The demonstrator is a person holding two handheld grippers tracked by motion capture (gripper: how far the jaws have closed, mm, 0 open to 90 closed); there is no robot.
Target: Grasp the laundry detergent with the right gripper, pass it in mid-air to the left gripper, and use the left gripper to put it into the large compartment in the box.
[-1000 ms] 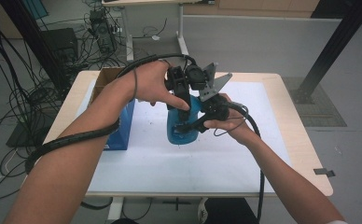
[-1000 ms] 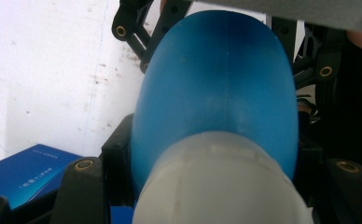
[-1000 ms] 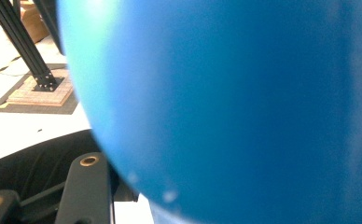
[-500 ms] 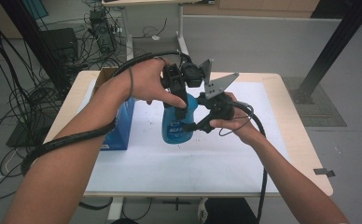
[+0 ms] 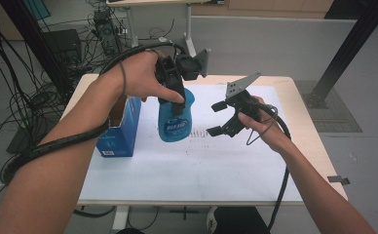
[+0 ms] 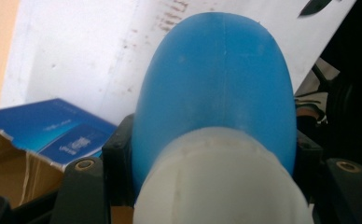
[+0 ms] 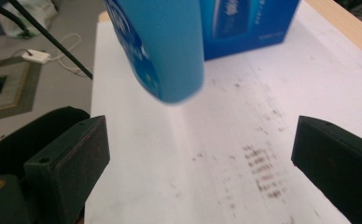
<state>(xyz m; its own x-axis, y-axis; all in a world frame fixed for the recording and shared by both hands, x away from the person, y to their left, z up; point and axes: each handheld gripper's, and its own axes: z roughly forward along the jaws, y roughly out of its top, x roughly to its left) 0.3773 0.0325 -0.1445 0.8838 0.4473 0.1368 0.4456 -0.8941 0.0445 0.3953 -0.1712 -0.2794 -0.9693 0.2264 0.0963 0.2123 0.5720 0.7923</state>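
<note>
With the right tongs point(image 5: 217, 118) now wide and empty, the blue bottle point(image 5: 175, 118) hangs from the left tongs point(image 5: 171, 97) alone by its neck and could swing or slip onto the desk point(image 5: 294, 97).

blue bottle point(image 5: 175, 119) with white cap, upright, held above the table

The right gripper point(image 7: 200, 154) has just been opening its 2 jaws, with nothing between them. Beyond and above them hangs a blue bottle point(image 7: 165, 46), clear of the white sheet point(image 7: 207, 154), with a blue box point(image 7: 249, 23) behind it.
</note>
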